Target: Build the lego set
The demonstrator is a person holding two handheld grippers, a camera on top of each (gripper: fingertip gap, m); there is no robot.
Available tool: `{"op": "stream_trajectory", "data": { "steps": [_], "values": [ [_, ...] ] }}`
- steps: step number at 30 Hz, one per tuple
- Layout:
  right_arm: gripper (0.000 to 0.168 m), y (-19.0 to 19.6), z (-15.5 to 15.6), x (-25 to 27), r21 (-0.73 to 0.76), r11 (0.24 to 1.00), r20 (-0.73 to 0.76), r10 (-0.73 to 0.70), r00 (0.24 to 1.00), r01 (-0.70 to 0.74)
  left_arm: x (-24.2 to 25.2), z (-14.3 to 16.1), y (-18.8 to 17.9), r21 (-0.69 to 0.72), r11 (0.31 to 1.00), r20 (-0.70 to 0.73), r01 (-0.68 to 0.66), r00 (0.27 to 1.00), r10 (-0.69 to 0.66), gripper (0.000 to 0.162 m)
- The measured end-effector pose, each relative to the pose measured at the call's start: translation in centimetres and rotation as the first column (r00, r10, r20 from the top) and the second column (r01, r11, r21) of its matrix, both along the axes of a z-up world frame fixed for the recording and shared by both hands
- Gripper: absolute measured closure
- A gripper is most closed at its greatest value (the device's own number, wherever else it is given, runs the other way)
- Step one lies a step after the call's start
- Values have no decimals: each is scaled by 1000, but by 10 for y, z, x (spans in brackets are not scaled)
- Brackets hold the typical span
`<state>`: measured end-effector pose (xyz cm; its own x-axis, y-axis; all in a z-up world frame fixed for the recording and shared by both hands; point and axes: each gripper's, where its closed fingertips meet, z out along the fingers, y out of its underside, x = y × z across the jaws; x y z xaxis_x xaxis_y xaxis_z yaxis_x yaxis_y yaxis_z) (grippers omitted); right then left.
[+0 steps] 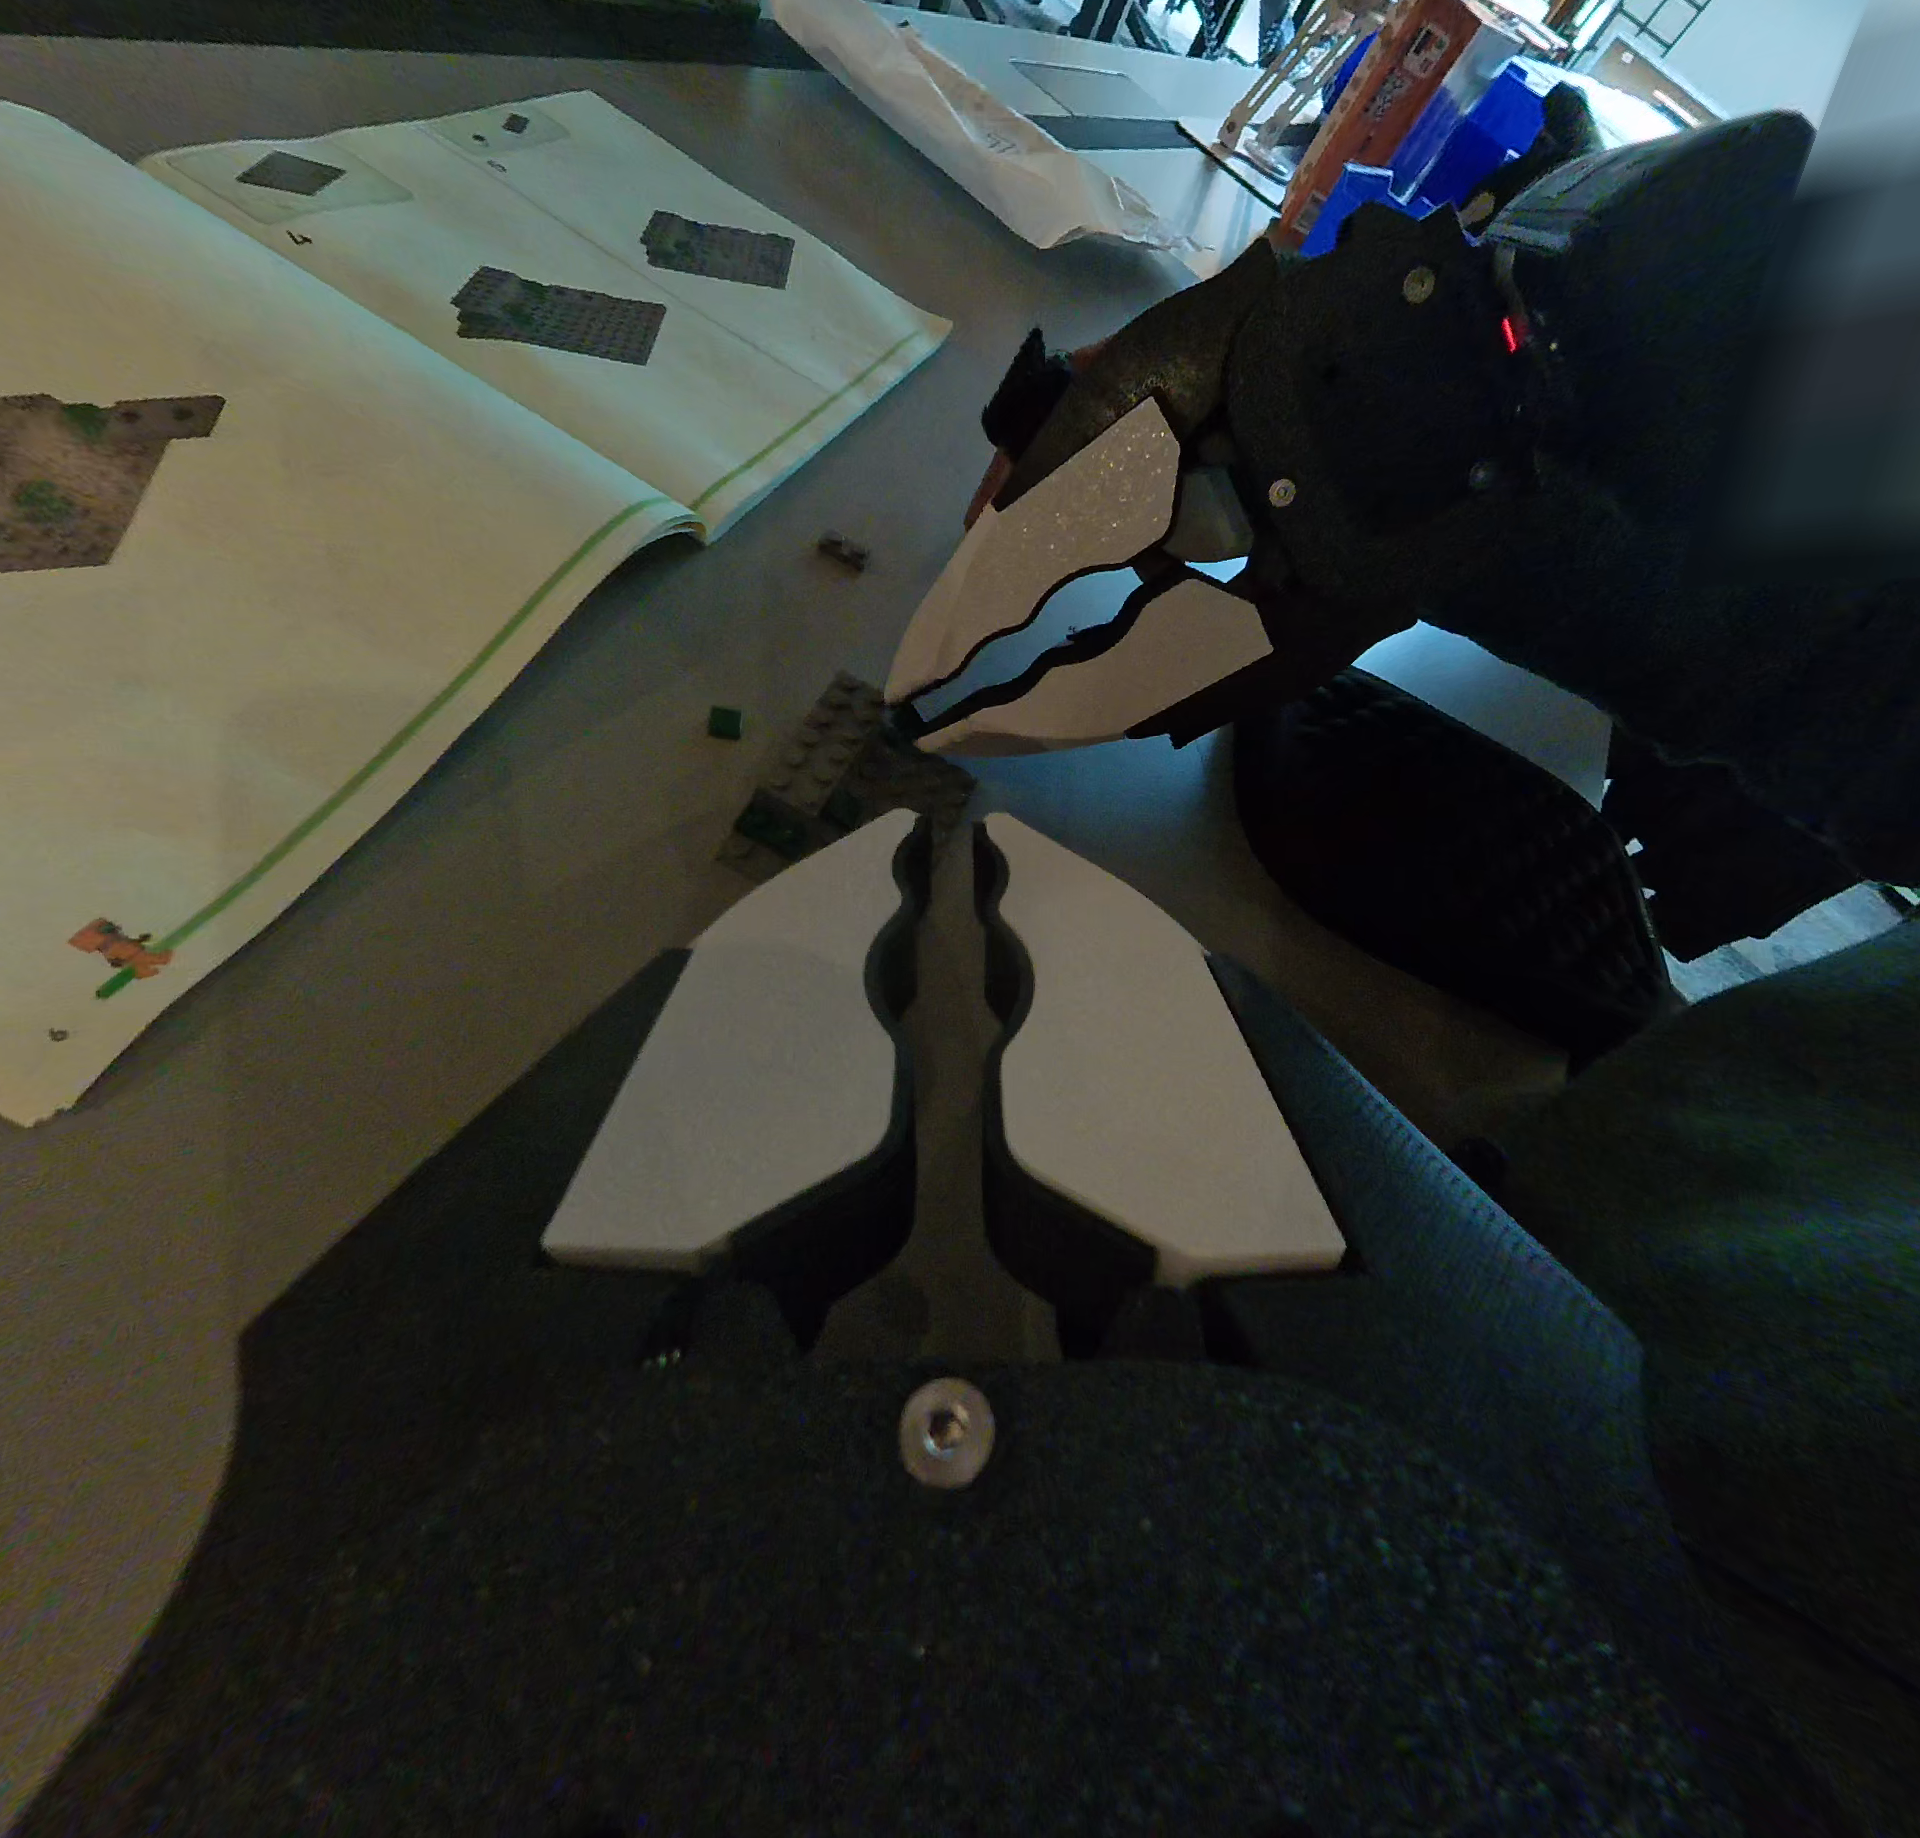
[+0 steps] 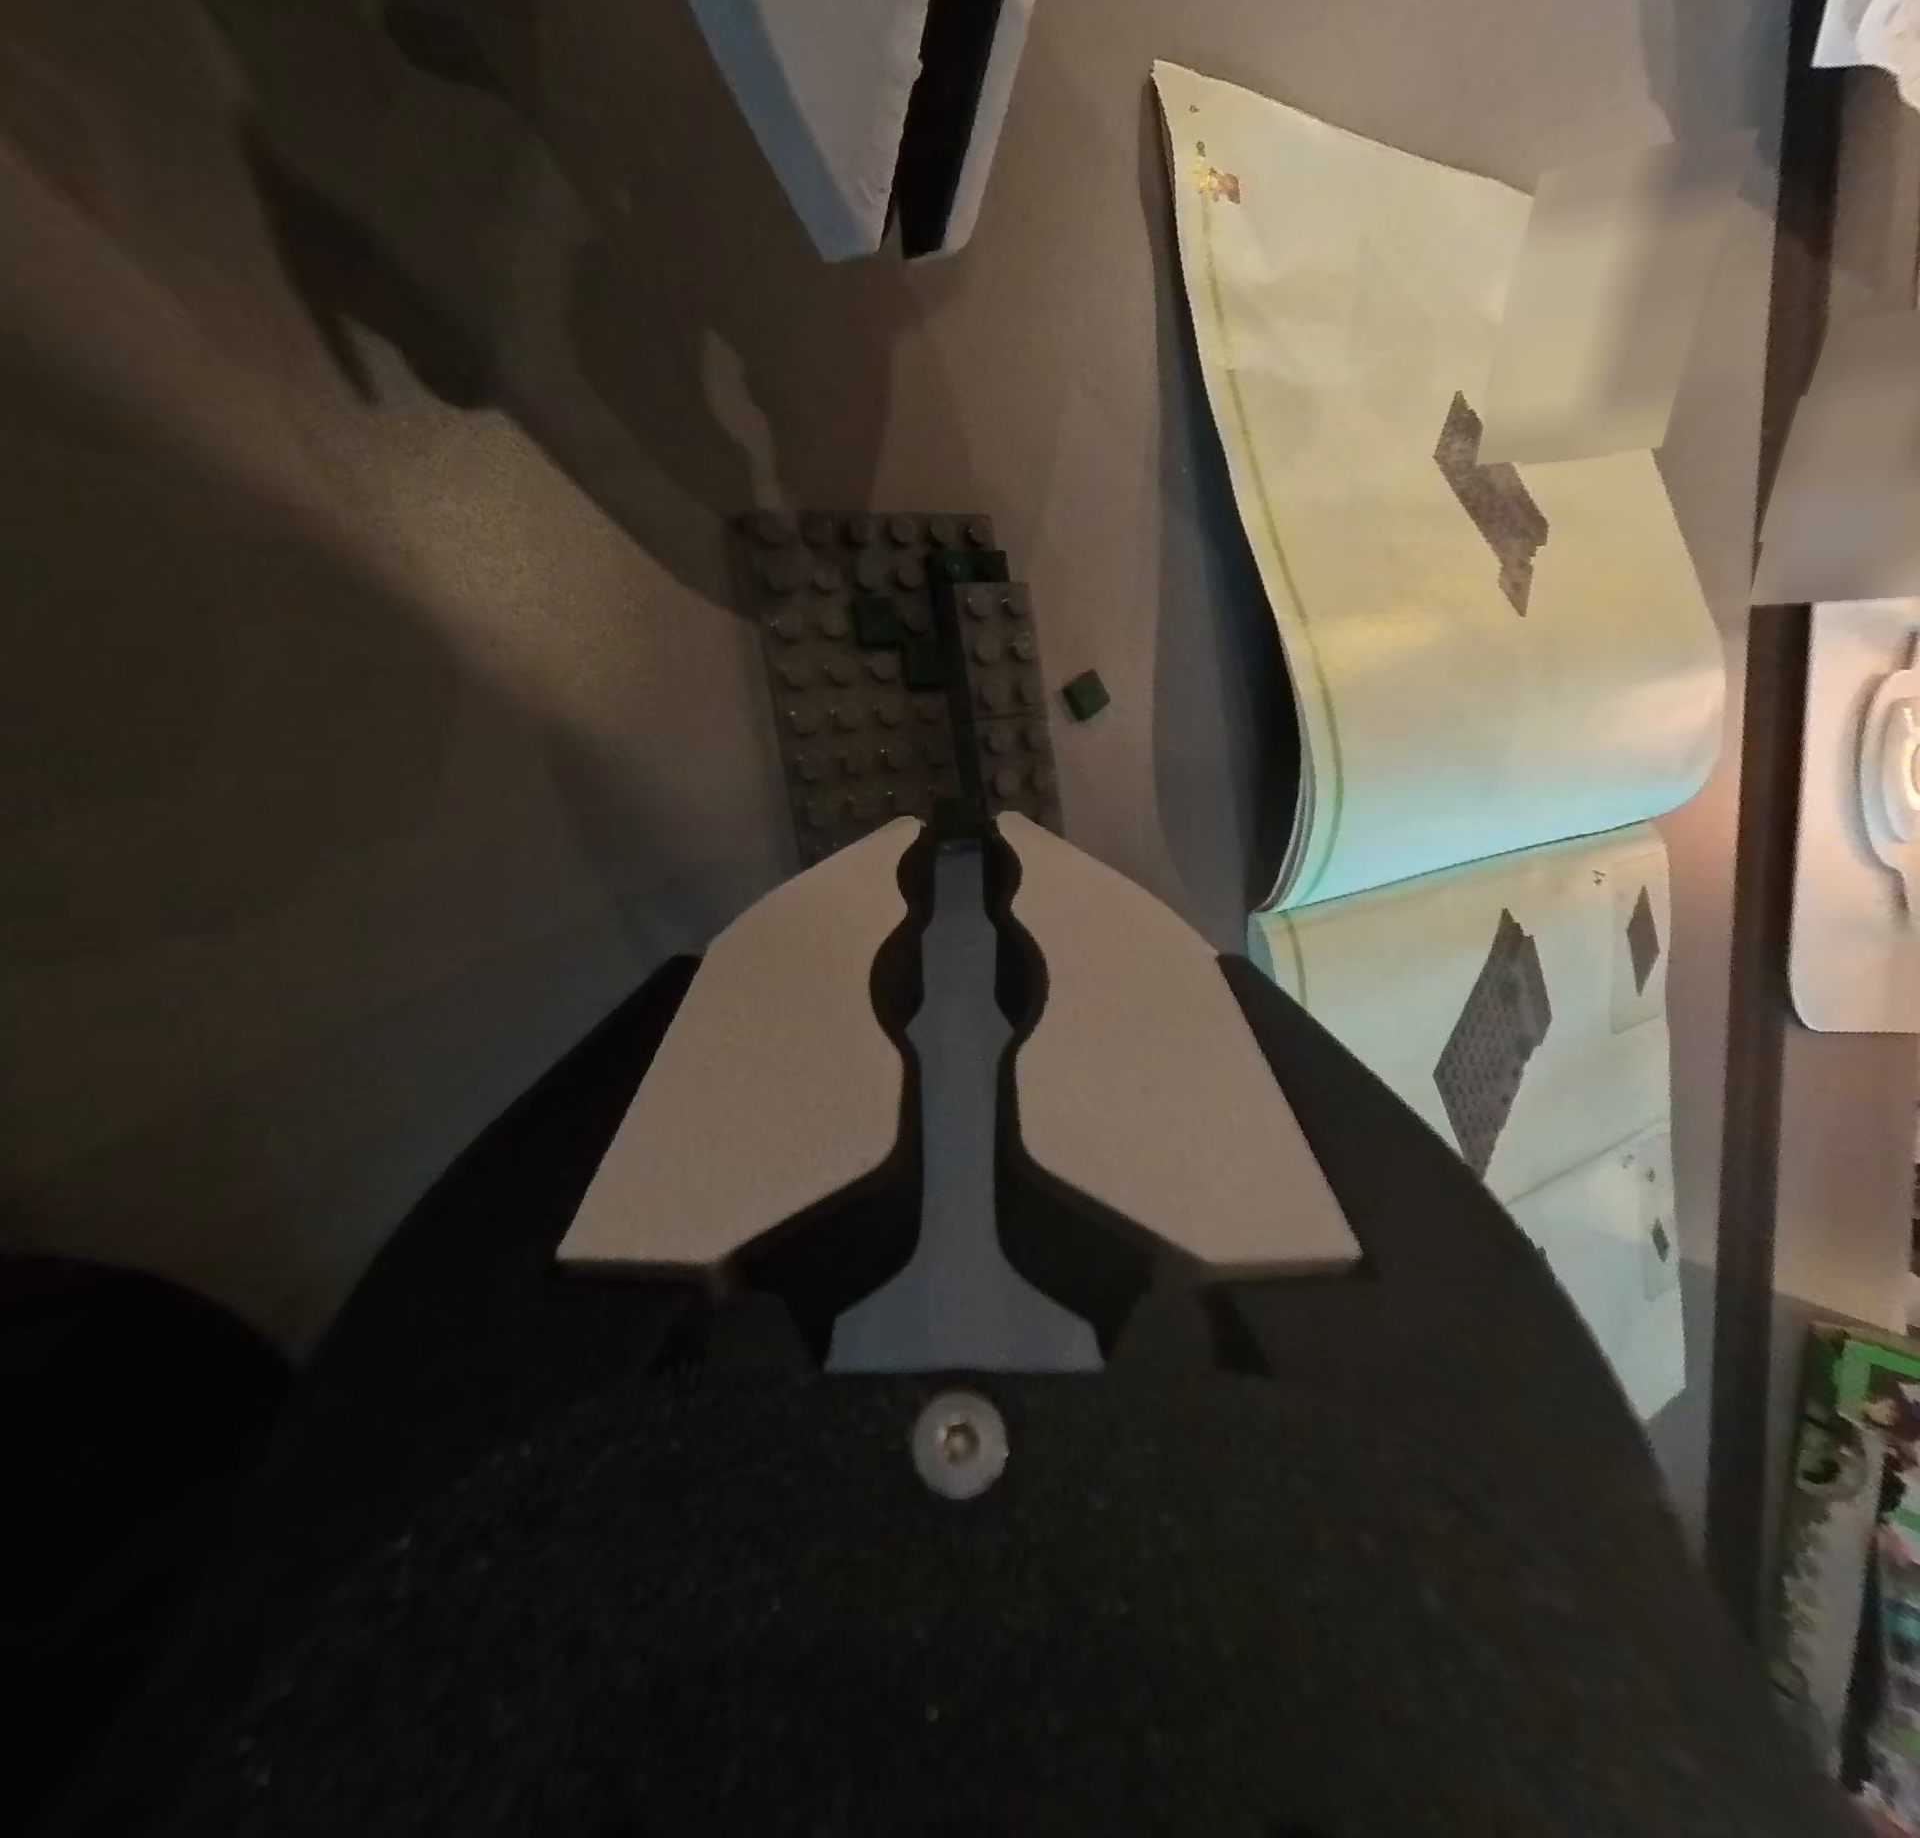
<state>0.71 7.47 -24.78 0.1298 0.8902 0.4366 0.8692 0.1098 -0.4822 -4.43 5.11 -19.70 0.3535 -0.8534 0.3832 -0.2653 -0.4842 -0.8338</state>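
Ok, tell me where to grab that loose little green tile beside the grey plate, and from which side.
Grip the loose green tile across two opposite side edges, coming straight down from above. It lies flat on the table, so only its thin edges offer purchase. It sits clear of the grey plate and the instruction booklet, leaving room for the tongs either side.

one grey lego plate [image 2: 831,708], one instruction booklet [image 1: 312,500], perhaps two loose small pieces [image 1: 724,722].
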Motion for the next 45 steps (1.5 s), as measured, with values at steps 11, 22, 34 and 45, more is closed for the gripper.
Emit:
{"op": "stream_trajectory", "data": {
  "steps": [11, 22, 34, 45],
  "values": [
    [159, 2, 4, 0, 6, 1000, -17, -11, 1000, 11, 0, 0, -1, 5, 1000, 1, 3, 1000, -3, 155],
    [157, -1, 3, 28, -258, 964, -124, -101, 987, 67, 1, -1, -3, 16, 1000, -12, 12, 1000, -12, 155],
    [161, 3, -9, 25, -334, 942, -92, -49, 995, 16, 1, -2, -2, 2, 1000, -16, 15, 1000, -15, 153],
    [162, -7, 11, 4, -204, 977, -185, 16, 983, -54, 6, -28, 13, 137, 968, -279, 210, 946, -166, 126]
  ]
}}
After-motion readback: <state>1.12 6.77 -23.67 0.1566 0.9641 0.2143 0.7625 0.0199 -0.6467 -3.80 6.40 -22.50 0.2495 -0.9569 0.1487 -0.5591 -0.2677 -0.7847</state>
